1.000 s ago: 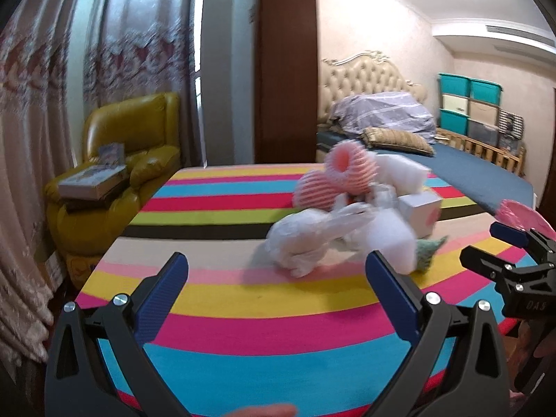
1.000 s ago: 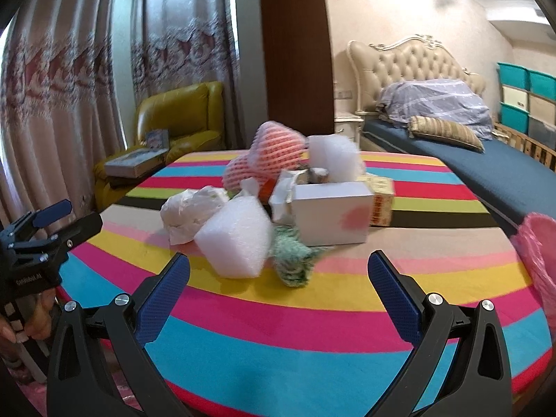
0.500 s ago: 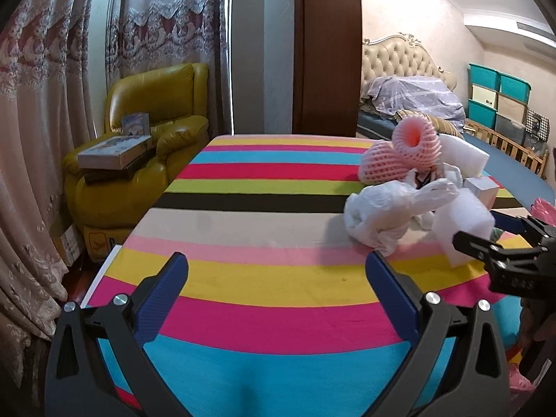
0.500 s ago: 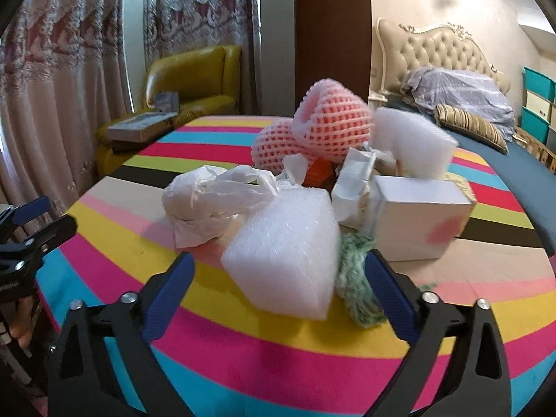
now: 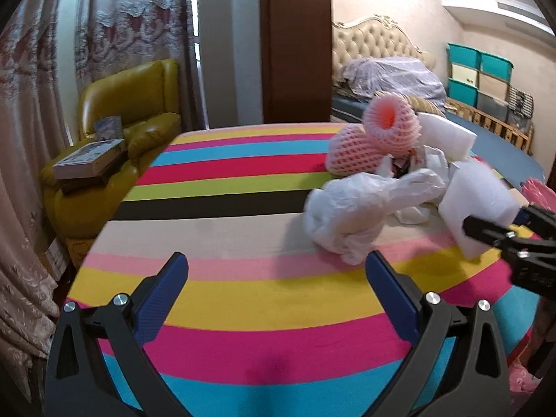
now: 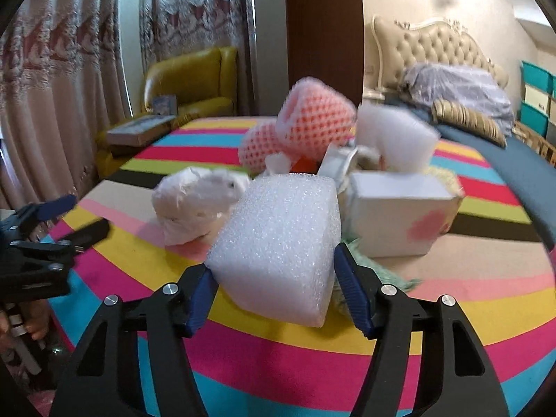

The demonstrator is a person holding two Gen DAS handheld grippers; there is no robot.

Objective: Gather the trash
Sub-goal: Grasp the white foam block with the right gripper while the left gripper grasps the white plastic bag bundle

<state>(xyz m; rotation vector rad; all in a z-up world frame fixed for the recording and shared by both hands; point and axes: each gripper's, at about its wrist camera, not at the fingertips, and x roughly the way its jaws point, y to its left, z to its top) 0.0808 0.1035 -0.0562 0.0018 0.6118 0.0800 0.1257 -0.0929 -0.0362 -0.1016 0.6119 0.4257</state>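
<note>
Foam block (image 6: 278, 243) sits at the near edge of the trash pile on the striped worktop (image 6: 469, 312), held between our right tongs (image 6: 274, 295). Our left tongs (image 5: 276, 299) gape empty. Risks: soft foam slipping; lift dragging the crumpled bag (image 6: 198, 205) or white box (image 6: 399, 219).

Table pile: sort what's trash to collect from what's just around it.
Trash: foam block in the right gripper, plastic bag, pink fruit nets, white box, green netting.
Around: armchair, books, bed, bins.
</note>
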